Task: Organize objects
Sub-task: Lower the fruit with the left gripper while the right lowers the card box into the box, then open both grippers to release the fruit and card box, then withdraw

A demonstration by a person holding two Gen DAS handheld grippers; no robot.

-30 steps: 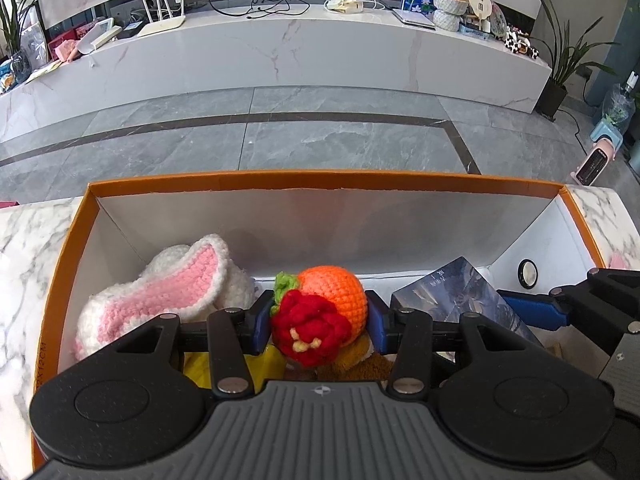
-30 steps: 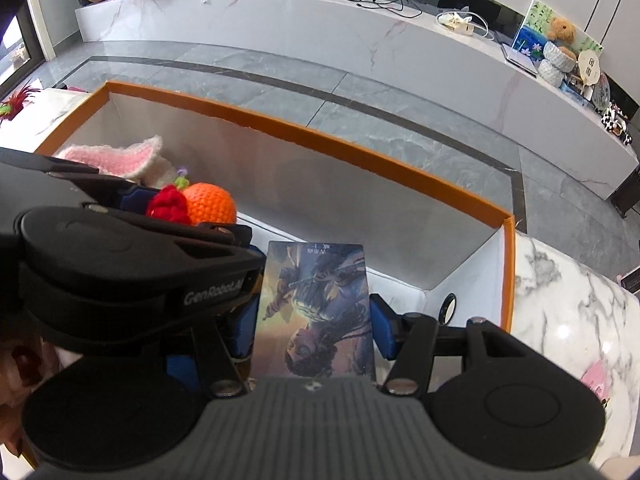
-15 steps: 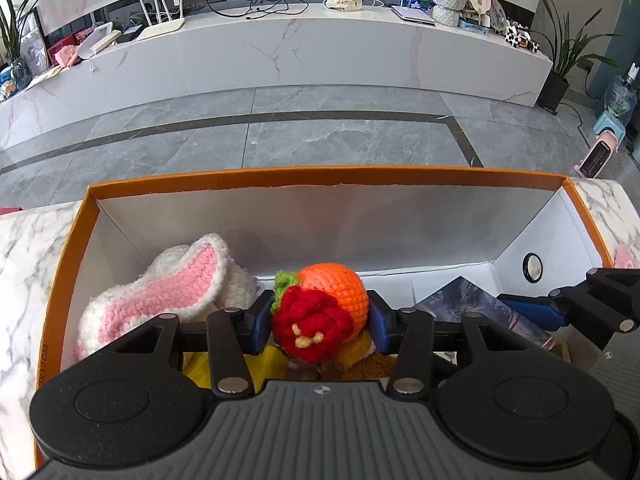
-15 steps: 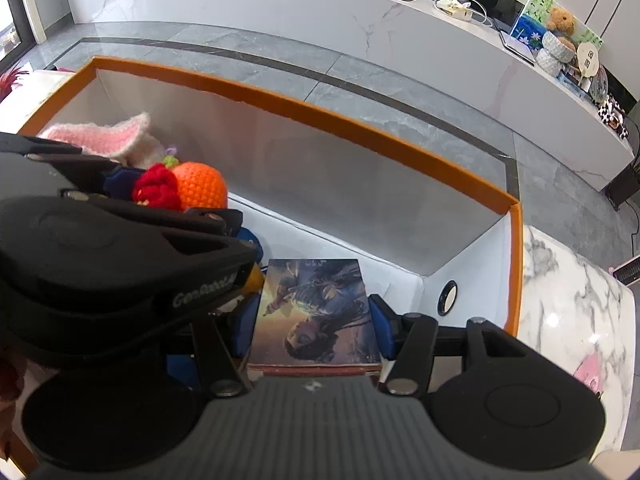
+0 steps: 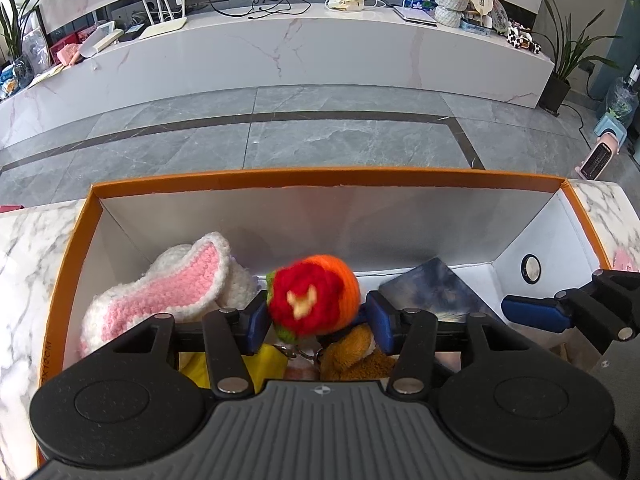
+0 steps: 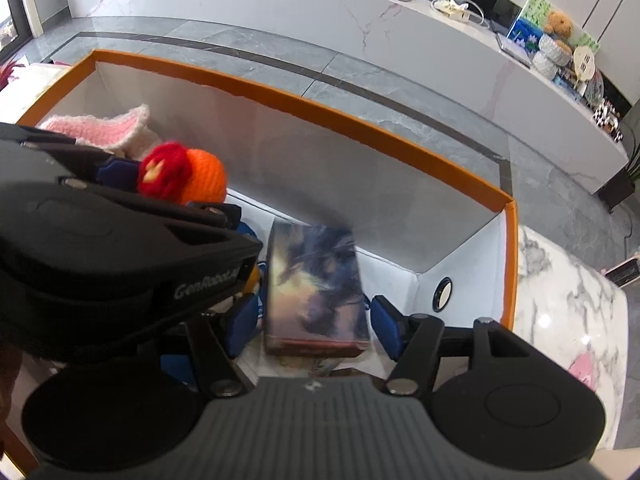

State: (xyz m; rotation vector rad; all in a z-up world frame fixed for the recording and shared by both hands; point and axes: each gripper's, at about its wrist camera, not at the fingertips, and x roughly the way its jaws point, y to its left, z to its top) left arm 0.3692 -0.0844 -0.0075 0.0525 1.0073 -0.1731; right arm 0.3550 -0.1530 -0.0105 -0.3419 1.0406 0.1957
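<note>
Two things sit between your claws right now, and each is already over the orange-rimmed box [image 5: 320, 179]. Your left claw [image 5: 316, 316] is closed on the crocheted orange-and-red toy [image 5: 316, 300], which bulges up between the blue pads [image 5: 256, 322]; the toy is blurred, so its exact seating is hard to read. It hangs above the box's near middle, with the pink-and-white knitted ear [image 5: 168, 284] just to its left and a brown plush [image 5: 356, 354] and something yellow [image 5: 264, 364] directly beneath it.

Your right claw [image 6: 316, 326] straddles the illustrated card box [image 6: 316, 280], but there is a visible gap between each blue pad [image 6: 386, 330] and the card box's sides, so I judge the claw open and the card box let go. It lies flat or nearly so inside the orange-rimmed box, its long axis running straight ahead of the claw toward the far wall, in the right half, with the round hole [image 6: 442, 294] in the end wall just to its right. It too is blurred; whether it has fully settled, I cannot tell.

What your next move turns on is this: the toy sits to the left of the card box, and your left claw's body overlaps the right wrist view closely. The two are crowded. The marble tabletop [image 6: 560, 312] lies to the right, beyond the rim.
</note>
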